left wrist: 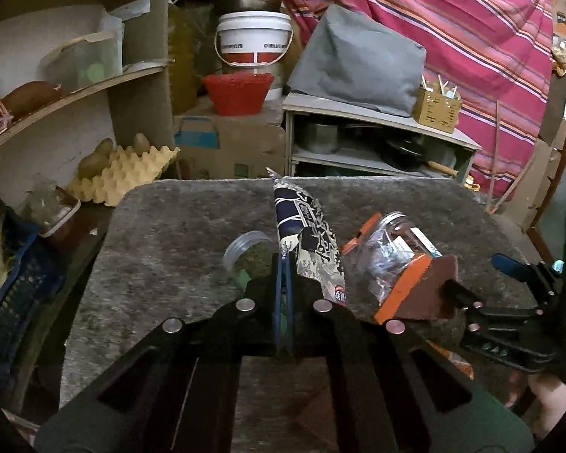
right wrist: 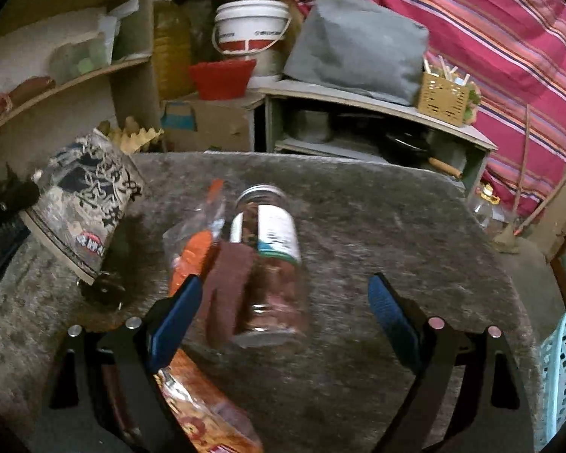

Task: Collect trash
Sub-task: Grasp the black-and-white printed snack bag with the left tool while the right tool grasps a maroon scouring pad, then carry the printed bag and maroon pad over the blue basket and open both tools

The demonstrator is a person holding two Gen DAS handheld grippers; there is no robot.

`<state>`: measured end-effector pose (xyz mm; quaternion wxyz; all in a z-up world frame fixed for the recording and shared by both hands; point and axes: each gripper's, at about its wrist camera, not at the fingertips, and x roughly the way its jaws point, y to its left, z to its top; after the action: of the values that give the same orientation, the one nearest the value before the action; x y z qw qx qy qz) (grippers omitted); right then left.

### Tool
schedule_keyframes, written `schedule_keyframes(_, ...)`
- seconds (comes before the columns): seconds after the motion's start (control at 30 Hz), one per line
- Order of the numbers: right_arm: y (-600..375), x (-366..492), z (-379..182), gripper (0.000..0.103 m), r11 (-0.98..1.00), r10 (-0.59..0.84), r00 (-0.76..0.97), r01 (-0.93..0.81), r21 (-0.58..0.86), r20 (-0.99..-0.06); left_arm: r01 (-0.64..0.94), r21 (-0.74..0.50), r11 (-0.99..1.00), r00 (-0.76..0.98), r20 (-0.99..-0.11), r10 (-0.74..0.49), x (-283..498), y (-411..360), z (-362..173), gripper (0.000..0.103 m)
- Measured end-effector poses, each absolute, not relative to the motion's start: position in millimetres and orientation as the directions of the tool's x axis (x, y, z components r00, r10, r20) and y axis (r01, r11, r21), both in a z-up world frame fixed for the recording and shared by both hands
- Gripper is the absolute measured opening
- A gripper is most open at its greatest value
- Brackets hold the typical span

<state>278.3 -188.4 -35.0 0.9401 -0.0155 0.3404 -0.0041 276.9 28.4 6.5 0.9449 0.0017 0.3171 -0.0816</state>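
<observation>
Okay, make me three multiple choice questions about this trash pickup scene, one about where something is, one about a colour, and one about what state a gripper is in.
1. Where does the clear jar lie?
A. on the grey table top
B. on the curved shelf
C. inside the white bucket

2. What colour is the perforated basket at the table's right edge?
A. red
B. light blue
C. yellow

3. How does the left gripper stand?
A. wide open over the jar
B. shut on the dark blue patterned wrapper
C. shut on nothing

Answers:
1 A, the jar lies on its side on the table top.
2 B, its mesh wall is pale blue.
3 B, its pads are pressed together on the wrapper's lower edge.
</observation>
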Motion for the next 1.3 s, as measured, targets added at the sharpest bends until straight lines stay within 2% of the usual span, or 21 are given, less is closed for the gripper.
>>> schedule_keyframes(0.07,-179,284,-39,0.082,0.998,-0.027,0.761,-0.016,-0.061,-0.648,0.158,-0.058,0.986,0.785,-0.598,-0.161,277,30,6,0.000)
schedule_keyframes(0.13,-173,289,-42,0.058,0.997,-0.015,0.747,-0.038,-0.065,-0.664,0.161,-0.046,0.986,0.786,-0.599,-0.156,277,29,5,0.000)
schedule_keyframes(0.3,-171,290,-44,0.044,0.996,0.019,0.743,-0.072,-0.052,-0.669,0.167,-0.026,0.986,0.788,-0.597,-0.149,276,24,4,0.000)
schedule_keyframes(0.33,-172,289,-42,0.032,0.996,0.034,0.747,-0.082,-0.040,-0.664,0.167,-0.025,0.986,0.788,-0.597,-0.148,276,23,4,0.000)
schedule_keyframes(0.4,-174,287,-39,0.024,0.995,0.068,0.749,-0.101,-0.013,-0.660,0.166,-0.025,0.986,0.789,-0.597,-0.147,276,21,4,0.000)
schedule_keyframes(0.87,-226,238,-2,0.023,0.998,0.052,0.820,-0.052,0.017,-0.569,0.200,-0.017,0.980,0.828,-0.531,-0.178,249,-13,35,0.000)
schedule_keyframes(0.97,-246,225,4,0.013,0.999,0.033,0.830,-0.029,0.015,-0.556,0.224,0.000,0.975,0.836,-0.514,-0.192,239,-27,43,0.000)
schedule_keyframes(1.3,-307,199,-2,0.013,0.996,0.037,0.820,0.017,0.090,-0.571,0.307,0.048,0.950,0.830,-0.502,-0.243,211,-84,53,0.000)
